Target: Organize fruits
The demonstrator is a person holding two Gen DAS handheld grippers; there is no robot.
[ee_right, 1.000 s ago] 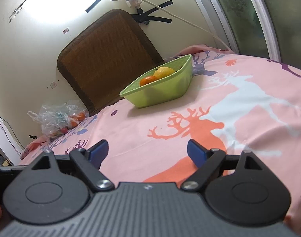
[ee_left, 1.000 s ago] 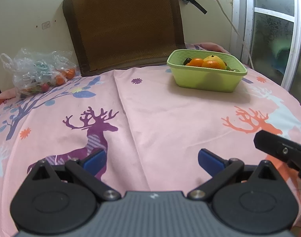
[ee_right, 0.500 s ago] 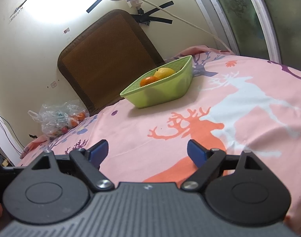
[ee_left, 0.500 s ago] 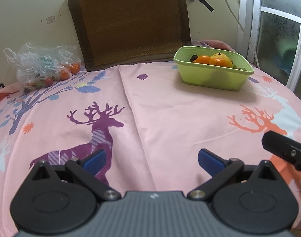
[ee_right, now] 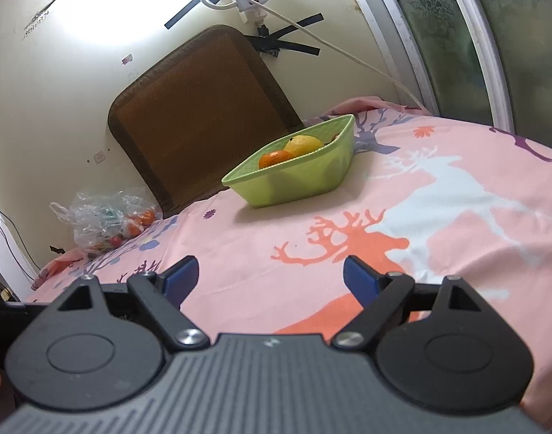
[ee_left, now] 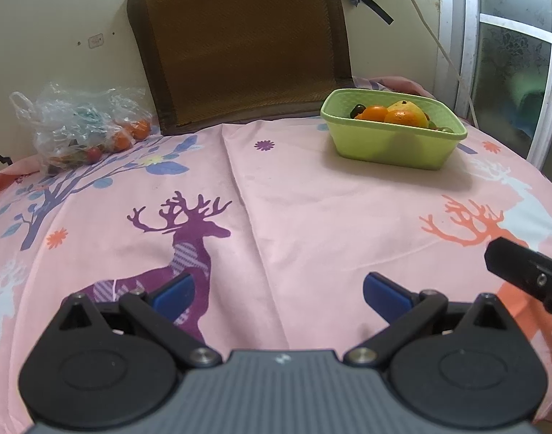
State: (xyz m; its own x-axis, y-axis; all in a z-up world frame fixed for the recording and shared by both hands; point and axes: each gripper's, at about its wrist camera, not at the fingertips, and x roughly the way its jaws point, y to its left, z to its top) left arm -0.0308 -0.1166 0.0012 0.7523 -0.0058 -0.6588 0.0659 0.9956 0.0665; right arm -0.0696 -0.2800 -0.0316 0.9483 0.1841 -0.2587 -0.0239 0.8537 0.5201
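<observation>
The left gripper (ee_left: 277,294) hangs with jaws spread wide and empty over the pink deer-print cloth (ee_left: 312,217); its view has drifted left since a second ago. The right gripper (ee_right: 270,276), equally open and empty, has barely shifted. Farther back, the green basket (ee_left: 391,141) holds oranges (ee_left: 375,113) and a yellow fruit (ee_right: 302,145). The plastic bag (ee_left: 84,126) of fruit lies far left by the wall.

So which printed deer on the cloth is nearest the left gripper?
The purple deer: the left gripper hangs open right over its body, while the orange deer lies off to the right.
</observation>
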